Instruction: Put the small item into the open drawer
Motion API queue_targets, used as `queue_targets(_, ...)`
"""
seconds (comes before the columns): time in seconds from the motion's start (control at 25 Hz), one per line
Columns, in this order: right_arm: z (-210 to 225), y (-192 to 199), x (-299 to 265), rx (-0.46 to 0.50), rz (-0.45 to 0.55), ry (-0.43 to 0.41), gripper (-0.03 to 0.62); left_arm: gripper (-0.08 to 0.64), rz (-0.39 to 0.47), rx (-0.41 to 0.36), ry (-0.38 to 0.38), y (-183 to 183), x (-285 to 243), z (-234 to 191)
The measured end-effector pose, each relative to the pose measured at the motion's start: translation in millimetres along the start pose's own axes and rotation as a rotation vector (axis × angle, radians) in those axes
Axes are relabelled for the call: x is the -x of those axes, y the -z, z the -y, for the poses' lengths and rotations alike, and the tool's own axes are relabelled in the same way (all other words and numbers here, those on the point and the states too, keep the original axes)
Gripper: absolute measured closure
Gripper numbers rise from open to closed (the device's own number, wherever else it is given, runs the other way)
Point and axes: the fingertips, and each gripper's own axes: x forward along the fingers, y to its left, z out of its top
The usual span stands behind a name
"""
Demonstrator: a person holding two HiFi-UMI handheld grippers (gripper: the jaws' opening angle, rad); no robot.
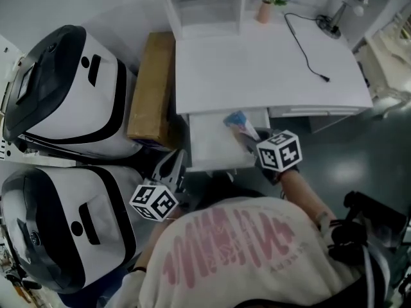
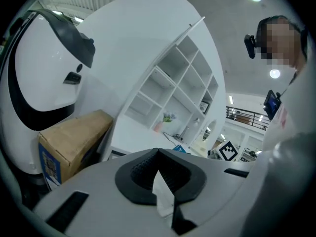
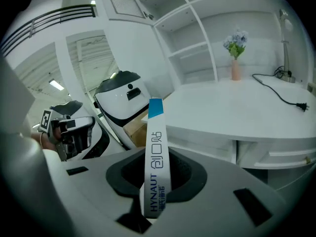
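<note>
The small item is a narrow white box with a blue end (image 3: 155, 132), printed along its length. My right gripper (image 3: 157, 157) is shut on it, and the blue end sticks out past the pads. In the head view the right gripper (image 1: 249, 138) holds the box (image 1: 237, 121) just over the back right of the open white drawer (image 1: 209, 147), which is pulled out from under the desk (image 1: 257, 69). My left gripper (image 1: 172, 167) hangs low to the left of the drawer front, apart from it. Its jaws (image 2: 158, 152) are shut with nothing held.
Two large white-and-black rounded machines (image 1: 70, 95) (image 1: 61, 226) fill the left side. A cardboard box (image 1: 153, 88) lies between them and the desk. On the desk stand a flower vase (image 1: 264, 8), a lamp (image 1: 340, 15) and a black cable (image 1: 307, 47). White shelves (image 1: 205, 2) rise behind.
</note>
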Motion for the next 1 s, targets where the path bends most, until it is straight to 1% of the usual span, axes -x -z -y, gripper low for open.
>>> queue_targets(0.08, 2, 4, -14, 0.006, -0.052, -0.018, 0.508, 0.531, -0.028, 0.014, -0.015, 3, -10, -11)
queue_targets(0.2, 4, 13, -33, 0.065, -0.139, -0.035, 0.508, 0.531, -0.053, 0.040, -0.028, 7, -23, -25)
queue_targets(0.36, 11, 27, -61, 0.116, -0.234, -0.075, 0.508, 0.531, -0.065, 0.040, -0.032, 8, -37, -42)
queue_targets(0.52, 20, 45, -85, 0.166, -0.322, -0.101, 0.508, 0.531, -0.072, 0.060, -0.074, 14, -38, -64)
queue_targets(0.68, 32, 73, -103, 0.233, -0.422, -0.100, 0.506, 0.531, -0.060, 0.075, -0.111, 19, -33, -77)
queue_targets(0.88, 40, 100, -115, 0.206, -0.504, -0.125, 0.506, 0.531, -0.054, 0.091, -0.148, 26, -22, -87)
queue_targets(1.0, 41, 111, -122, 0.207, -0.539, -0.146, 0.505, 0.531, -0.070, 0.110, -0.166, 39, -15, -89)
